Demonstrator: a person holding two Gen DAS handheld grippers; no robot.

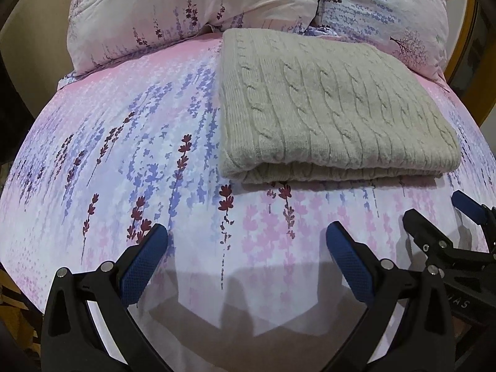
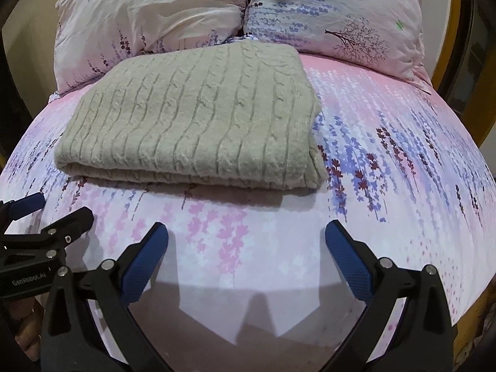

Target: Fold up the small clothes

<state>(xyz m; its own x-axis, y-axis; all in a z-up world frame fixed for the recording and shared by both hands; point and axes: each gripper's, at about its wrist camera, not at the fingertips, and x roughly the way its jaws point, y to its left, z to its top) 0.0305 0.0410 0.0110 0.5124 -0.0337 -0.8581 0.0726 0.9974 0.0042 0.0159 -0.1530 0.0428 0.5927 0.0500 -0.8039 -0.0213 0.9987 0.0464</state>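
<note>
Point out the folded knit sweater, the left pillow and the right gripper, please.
Folded cable-knit sweater [image 2: 192,114]: right wrist view, middle of its top layer.
Left pillow [image 2: 148,15]: right wrist view, centre of its face.
Right gripper [image 2: 246,235]: right wrist view, midway between its open blue fingertips.

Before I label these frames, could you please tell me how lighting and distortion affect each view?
Left wrist: fisheye bows the bed; left gripper casts sharp shadows toward the camera. Right wrist: same bowing, dark corners; sweater in focus, no glare.
</note>
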